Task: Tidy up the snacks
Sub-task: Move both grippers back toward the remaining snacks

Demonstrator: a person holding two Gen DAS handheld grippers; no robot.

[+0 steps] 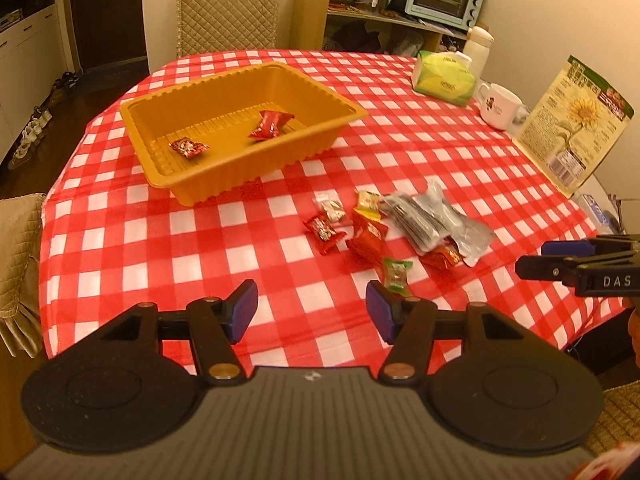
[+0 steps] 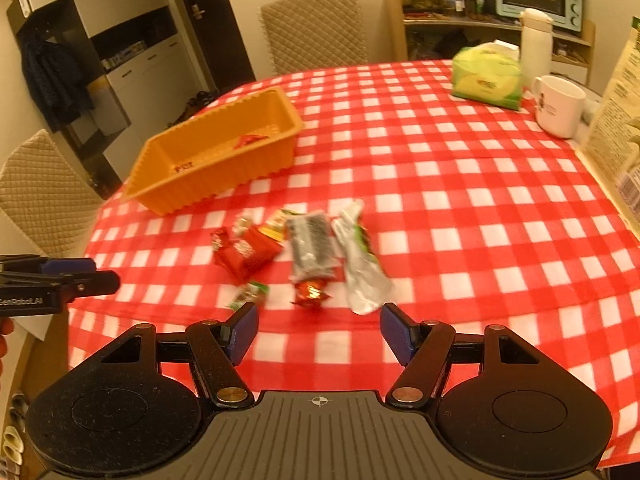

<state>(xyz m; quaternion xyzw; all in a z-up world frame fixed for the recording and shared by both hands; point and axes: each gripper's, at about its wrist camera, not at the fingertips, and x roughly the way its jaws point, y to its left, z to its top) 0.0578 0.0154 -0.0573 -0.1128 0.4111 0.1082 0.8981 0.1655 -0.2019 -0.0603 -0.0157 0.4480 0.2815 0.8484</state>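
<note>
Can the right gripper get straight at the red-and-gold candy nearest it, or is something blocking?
Probably yes. The right gripper is open and empty, and the red-and-gold candy lies just ahead on bare cloth, though the silver packet lies close beside it.

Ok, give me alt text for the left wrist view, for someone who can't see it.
Open left gripper above a red checked tablecloth, its fingers empty, with a pile of snacks just ahead. Beyond sits an orange tray holding two red packets; the right gripper pokes in at right.

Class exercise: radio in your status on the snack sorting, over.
Left gripper, right gripper open, empty. Two red snacks in orange tray; loose snack pile on tablecloth. Path clear.
</note>
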